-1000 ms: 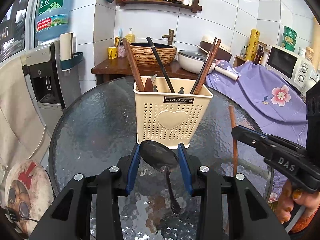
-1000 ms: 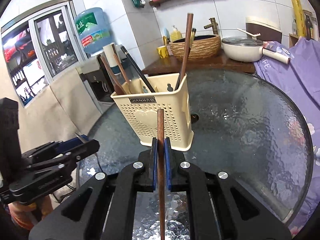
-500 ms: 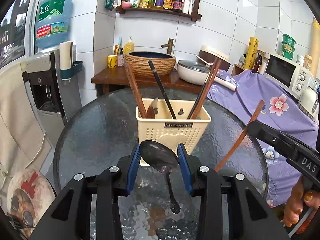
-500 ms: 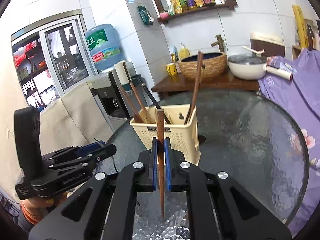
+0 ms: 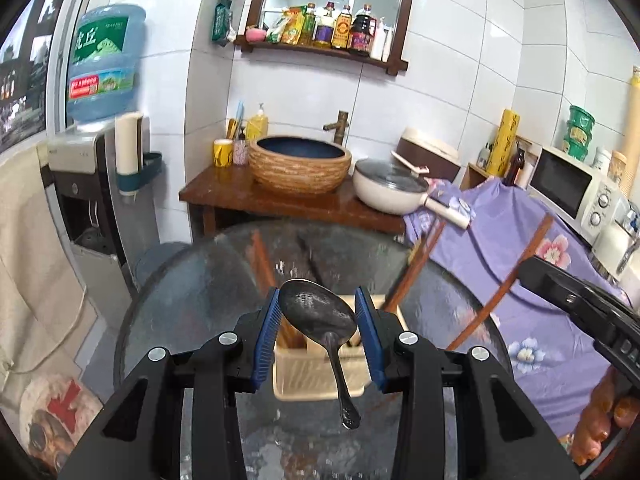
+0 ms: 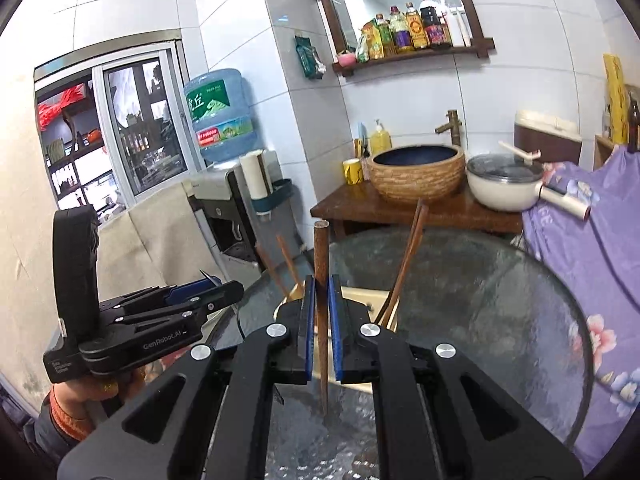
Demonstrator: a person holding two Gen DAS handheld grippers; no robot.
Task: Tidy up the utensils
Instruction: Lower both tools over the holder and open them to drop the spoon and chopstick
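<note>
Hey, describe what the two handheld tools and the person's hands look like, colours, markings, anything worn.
Both tools are black plastic with silver screws and blue ribbed pads. The left tool has a tall black block at its back and white "GenRobot.AI" lettering on its side. The right tool matches it. An orange cuff shows at the left wrist.

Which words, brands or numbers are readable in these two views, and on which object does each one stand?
"GenRobot.AI": white print on the side of the left gripper, seen from the right wrist.
"丘": large white character on the green label of the water bottle; the character before it is cut off.
Not readable: the small white print on the gripper's rear corner, the bottle's red label, the sauce bottles on the shelf, and the utensil holder, which is blurred.
</note>
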